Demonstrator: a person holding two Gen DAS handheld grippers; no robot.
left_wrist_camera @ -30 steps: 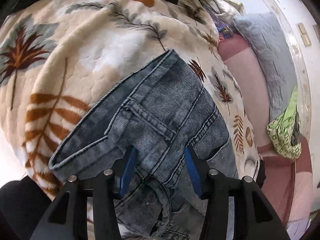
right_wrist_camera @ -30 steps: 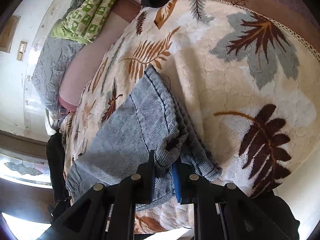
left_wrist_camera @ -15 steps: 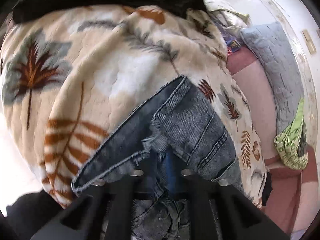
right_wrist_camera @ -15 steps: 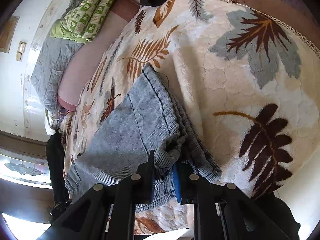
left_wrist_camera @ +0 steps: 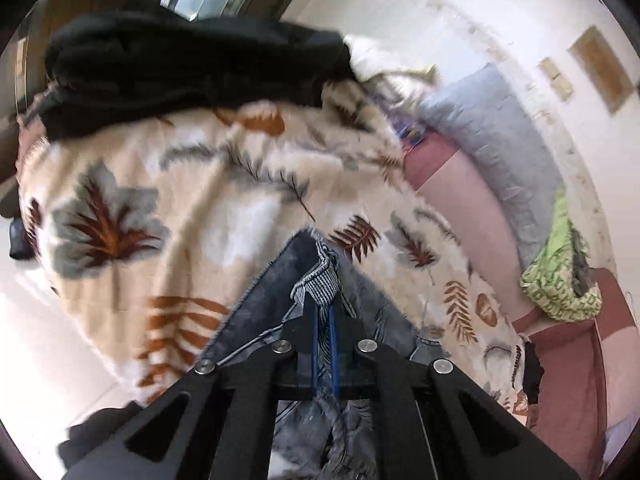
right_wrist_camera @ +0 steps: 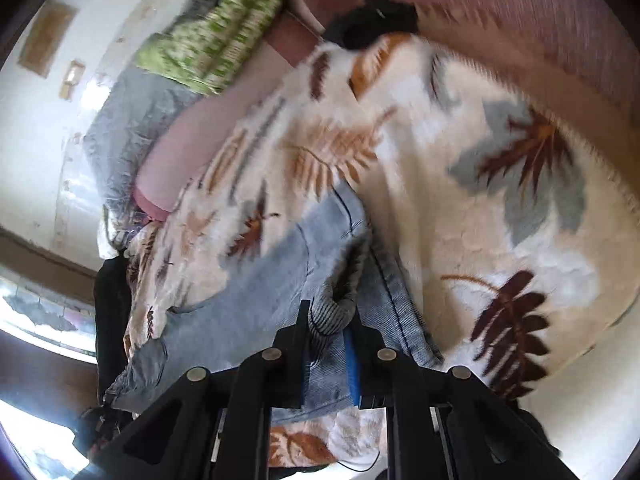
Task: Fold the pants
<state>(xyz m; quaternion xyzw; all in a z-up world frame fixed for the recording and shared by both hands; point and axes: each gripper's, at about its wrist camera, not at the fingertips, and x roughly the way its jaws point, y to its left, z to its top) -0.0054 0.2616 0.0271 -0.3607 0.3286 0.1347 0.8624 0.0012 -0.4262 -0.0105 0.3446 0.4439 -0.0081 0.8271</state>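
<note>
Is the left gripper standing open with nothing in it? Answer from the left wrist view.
No. The left gripper is shut on a bunched fold of the jeans, pinched between its blue pads.

Faded ribbed denim pants (left_wrist_camera: 276,304), plush leaf-print blanket (left_wrist_camera: 192,200)

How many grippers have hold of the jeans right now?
2. The left gripper is shut on a bunched fold of the jeans; the right gripper is shut on another bunch at their edge.

Sunlit white wall (left_wrist_camera: 460,20) behind a leaf-patterned blanket (left_wrist_camera: 168,184).
</note>
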